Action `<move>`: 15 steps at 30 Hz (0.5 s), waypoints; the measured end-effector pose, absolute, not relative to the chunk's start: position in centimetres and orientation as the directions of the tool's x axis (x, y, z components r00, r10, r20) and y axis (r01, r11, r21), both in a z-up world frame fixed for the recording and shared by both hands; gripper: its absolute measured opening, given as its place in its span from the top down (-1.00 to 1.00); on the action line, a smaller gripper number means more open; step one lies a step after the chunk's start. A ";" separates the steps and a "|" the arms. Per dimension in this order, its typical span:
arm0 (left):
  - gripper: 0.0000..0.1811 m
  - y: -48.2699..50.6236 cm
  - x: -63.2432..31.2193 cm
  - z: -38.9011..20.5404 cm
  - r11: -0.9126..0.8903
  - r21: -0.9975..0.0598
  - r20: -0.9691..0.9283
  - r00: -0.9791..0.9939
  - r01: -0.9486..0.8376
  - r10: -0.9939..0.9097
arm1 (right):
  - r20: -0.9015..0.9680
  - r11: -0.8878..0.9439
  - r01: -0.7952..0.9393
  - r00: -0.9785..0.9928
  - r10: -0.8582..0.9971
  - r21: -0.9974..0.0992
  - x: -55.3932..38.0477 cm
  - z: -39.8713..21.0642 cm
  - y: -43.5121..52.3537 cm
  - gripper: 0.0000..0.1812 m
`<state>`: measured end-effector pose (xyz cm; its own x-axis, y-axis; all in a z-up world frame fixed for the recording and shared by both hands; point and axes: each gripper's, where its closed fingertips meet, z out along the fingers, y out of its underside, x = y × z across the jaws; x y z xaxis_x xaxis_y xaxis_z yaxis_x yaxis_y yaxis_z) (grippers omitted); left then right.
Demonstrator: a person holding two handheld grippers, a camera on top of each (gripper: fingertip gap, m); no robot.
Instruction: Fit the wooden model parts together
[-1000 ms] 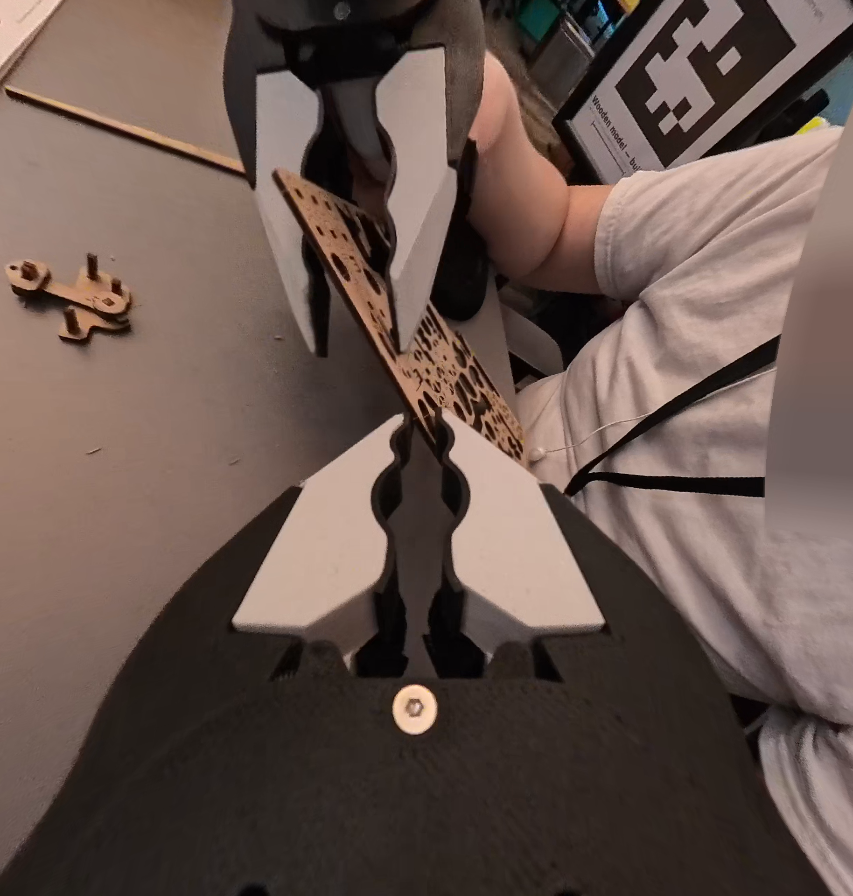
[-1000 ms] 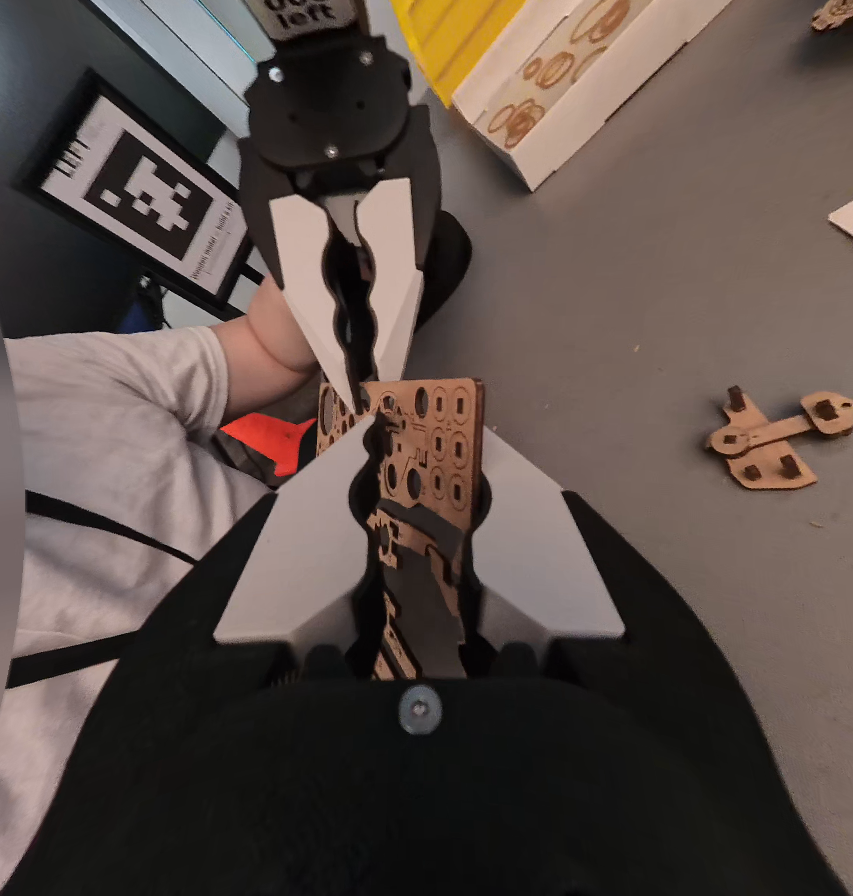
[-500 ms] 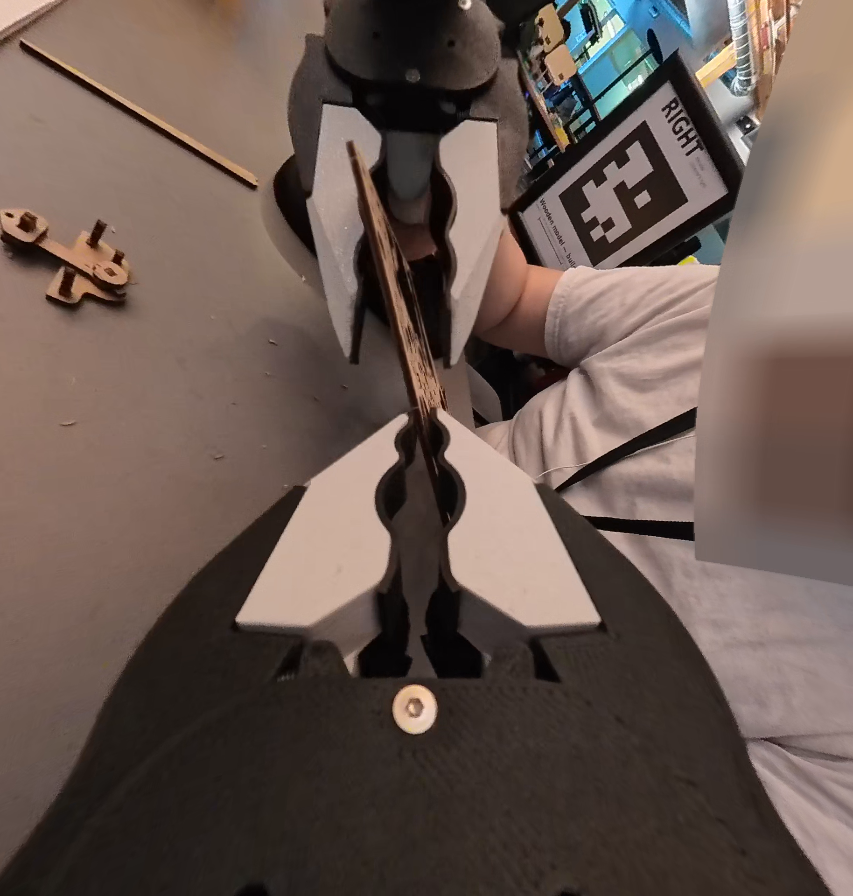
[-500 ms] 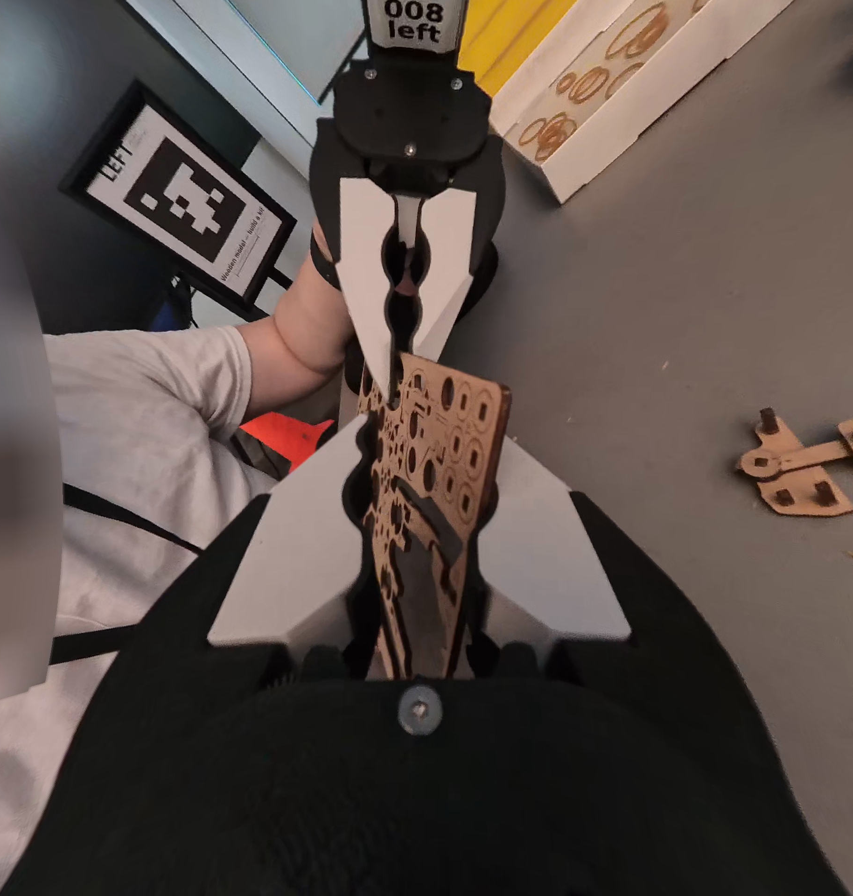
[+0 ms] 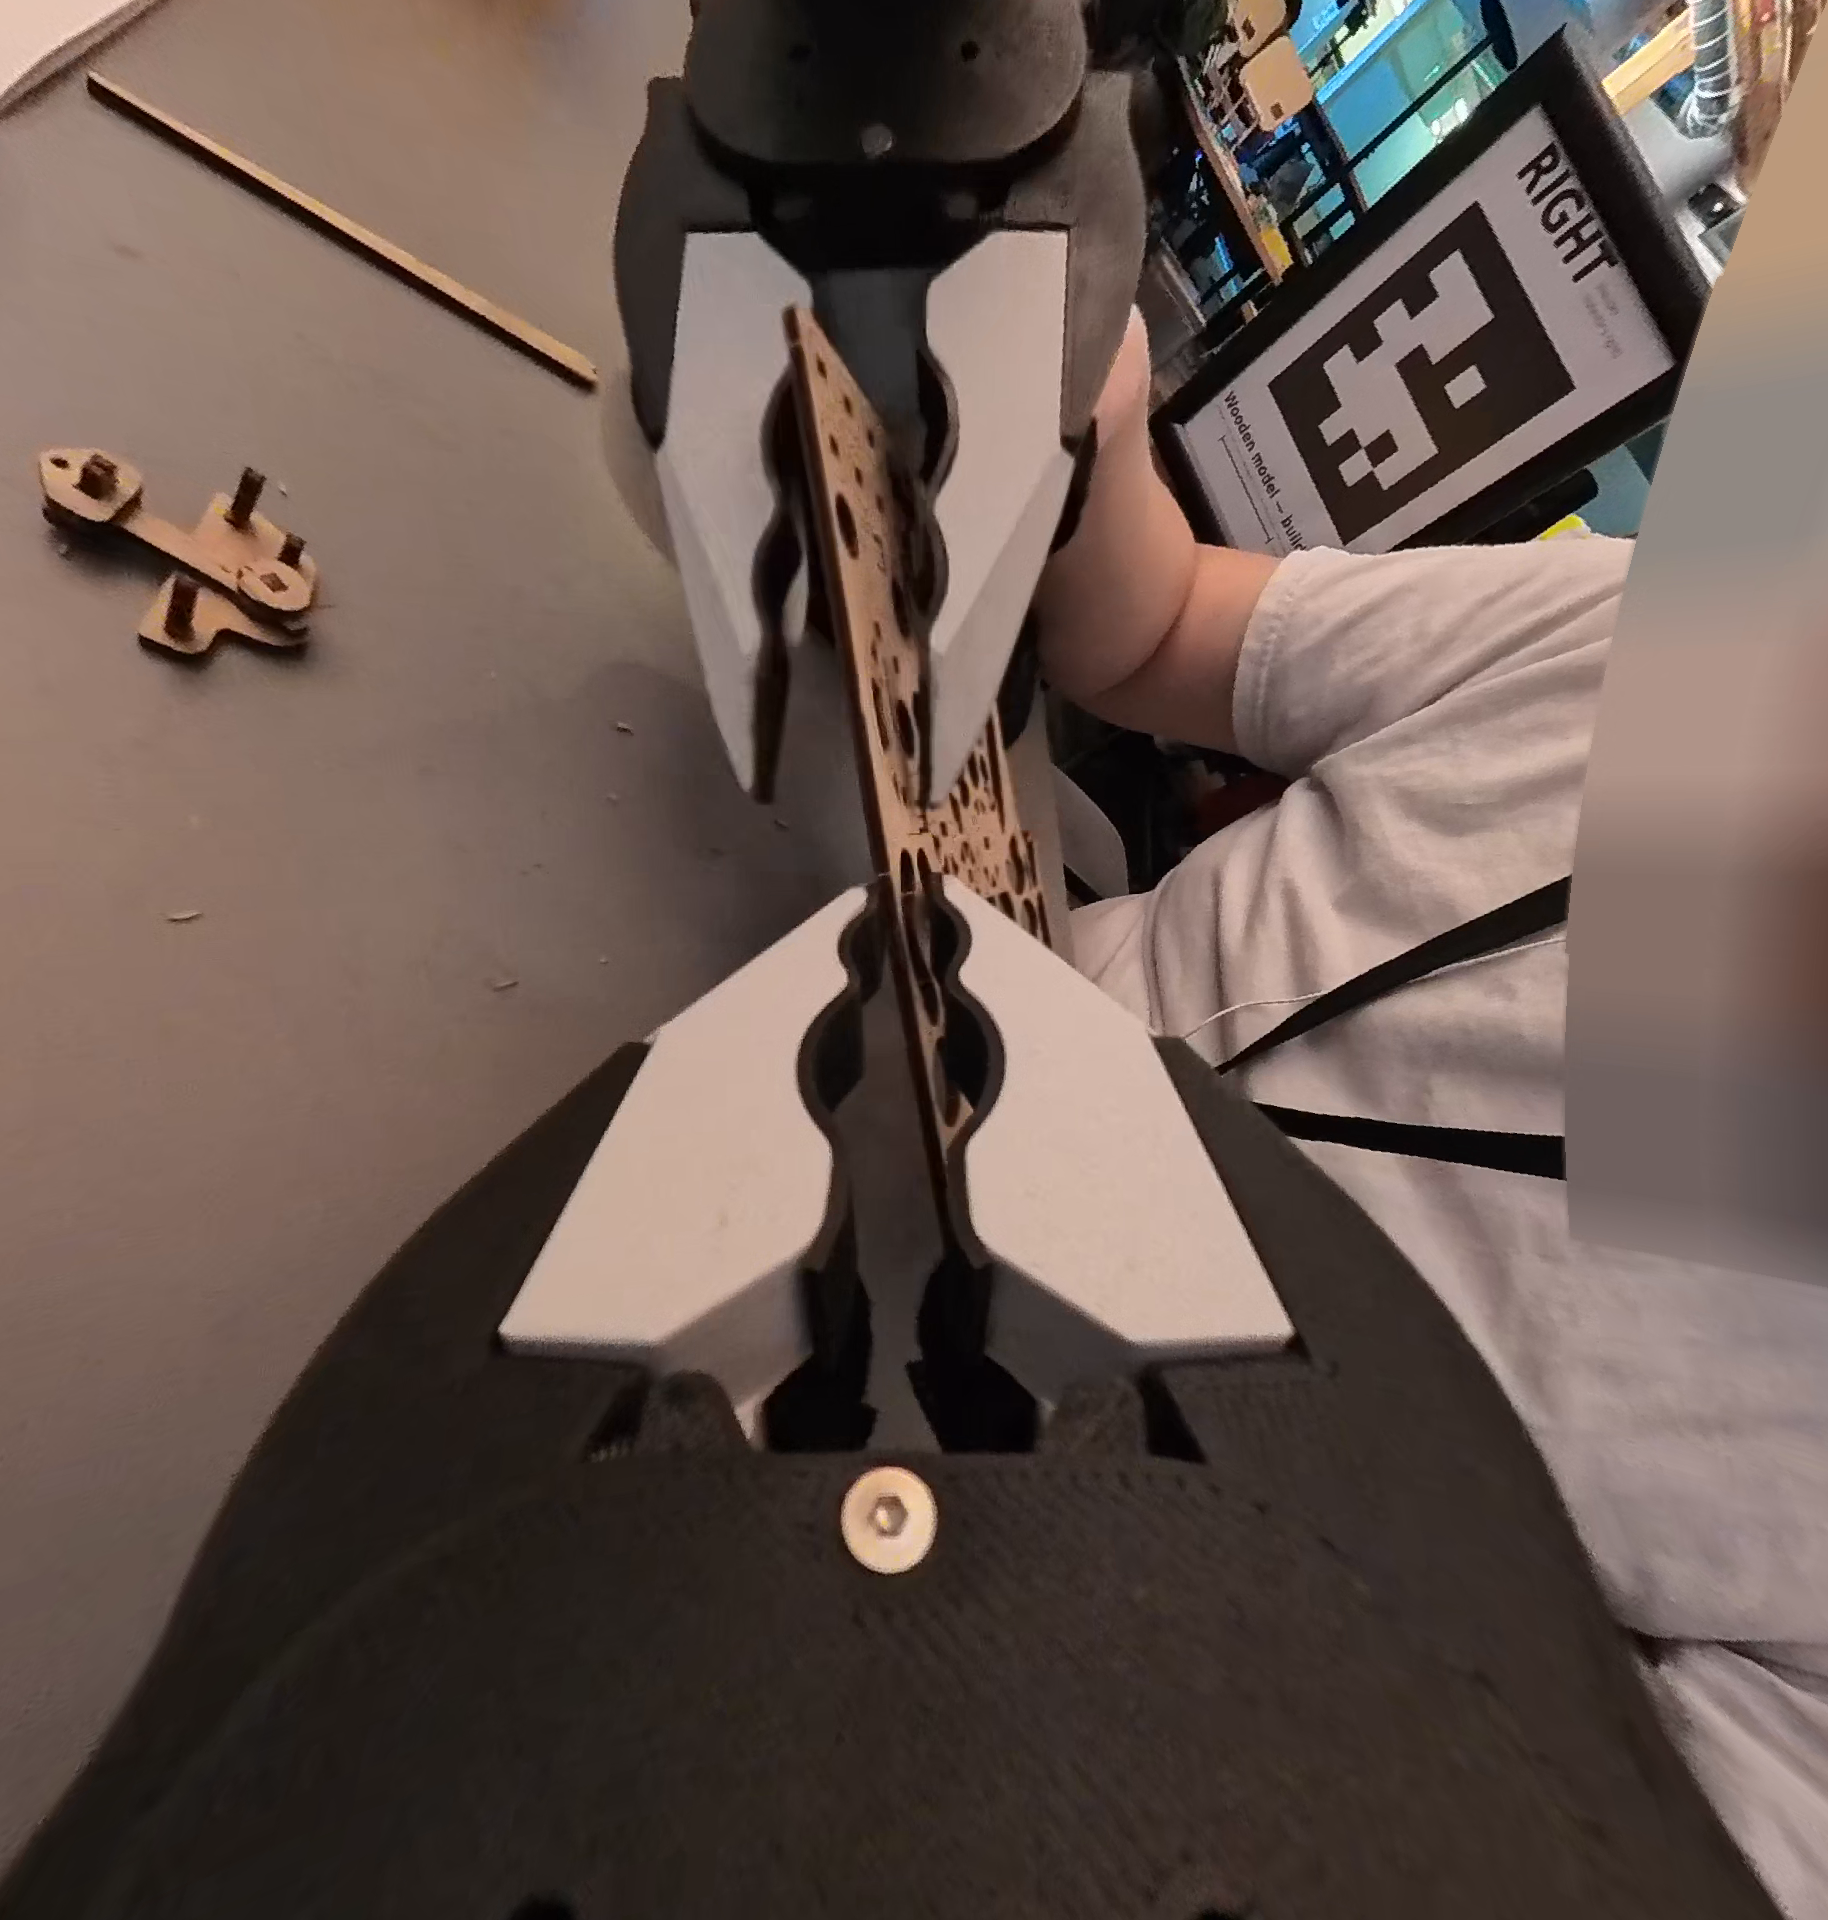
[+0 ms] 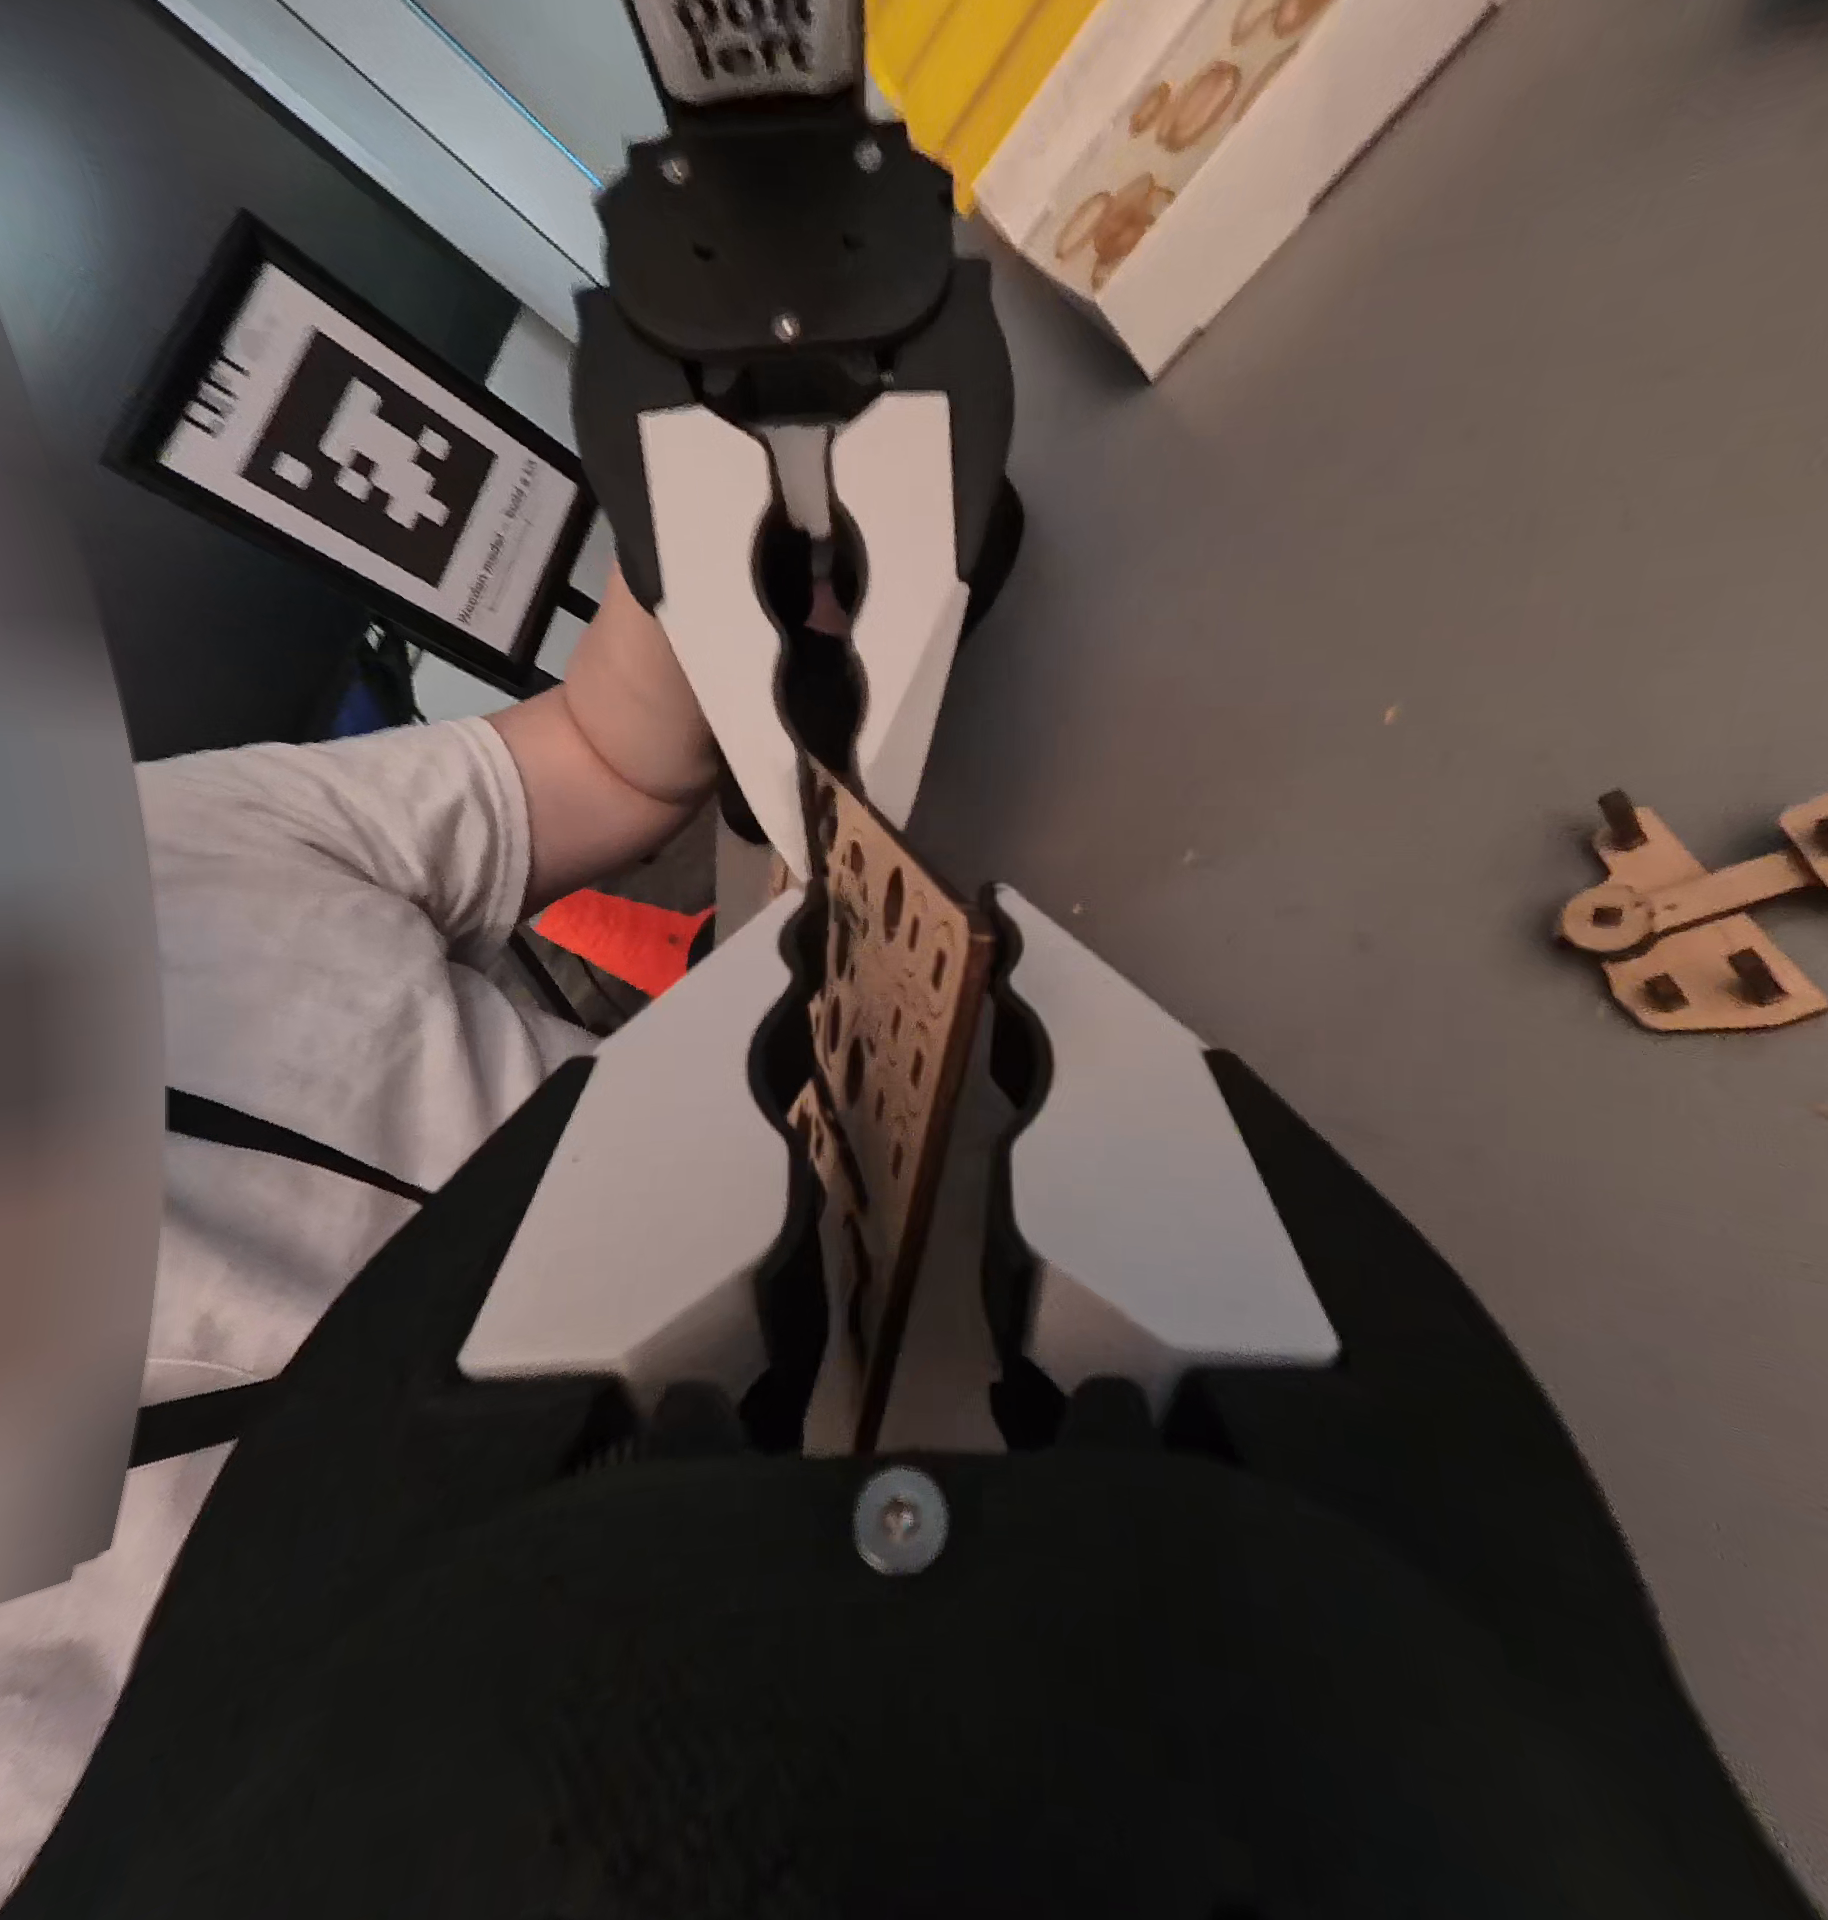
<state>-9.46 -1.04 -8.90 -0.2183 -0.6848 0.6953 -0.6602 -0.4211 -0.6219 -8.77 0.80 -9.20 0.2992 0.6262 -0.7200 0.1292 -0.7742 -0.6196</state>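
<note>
A thin wooden sheet point(image 5: 894, 665), light brown with dark burnt edges and pierced by many oval, round and irregular cut-outs, is held up in the air between the two tongs, well above the grey tabletop point(image 5: 266, 935). In the left wrist view it is seen nearly edge-on, tilted slightly, running from the left tongs point(image 5: 905, 894) away to the right tongs point(image 5: 848, 790) opposite. The left tongs are pressed nearly together and pinch the near end of the sheet at their tips. In the right wrist view the right tongs point(image 6: 894, 904) are seen spread wider, with the sheet point(image 6: 889, 1029) lying slantwise in the gap between the white fingers point(image 6: 671, 1143); whether both fingers bear on it cannot be told. Beyond it, the left tongs point(image 6: 842, 821) are seen gripping the far corner of the sheet. An assembled wooden piece point(image 5: 188, 551) made of flat plates with small upright pegs lies on the tabletop, well off to the left of the left tongs and, in the right wrist view point(image 6: 1710, 925), off to the right of the right tongs. A thin wooden strip point(image 5: 338, 229) lies farther off on the tabletop.
</note>
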 end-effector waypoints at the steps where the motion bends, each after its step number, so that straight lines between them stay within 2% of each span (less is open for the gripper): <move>1: 0.94 -1.0 -9.5 -8.9 -0.413 -0.628 0.686 -0.218 -0.659 -0.694 | -0.723 -0.774 0.151 0.283 0.630 -0.615 -9.0 -9.3 0.4 0.86; 5: 0.95 -1.3 -9.6 -8.5 -0.412 -0.638 0.689 -0.243 -0.651 -0.683 | -0.760 -0.781 0.126 0.180 0.624 -0.611 -9.4 -8.0 -0.4 0.93; 15: 0.93 -1.3 -9.7 -9.0 -0.382 -0.646 0.660 -0.233 -0.660 -0.714 | -0.794 -0.813 0.089 0.174 0.582 -0.576 -9.2 -8.2 0.1 0.98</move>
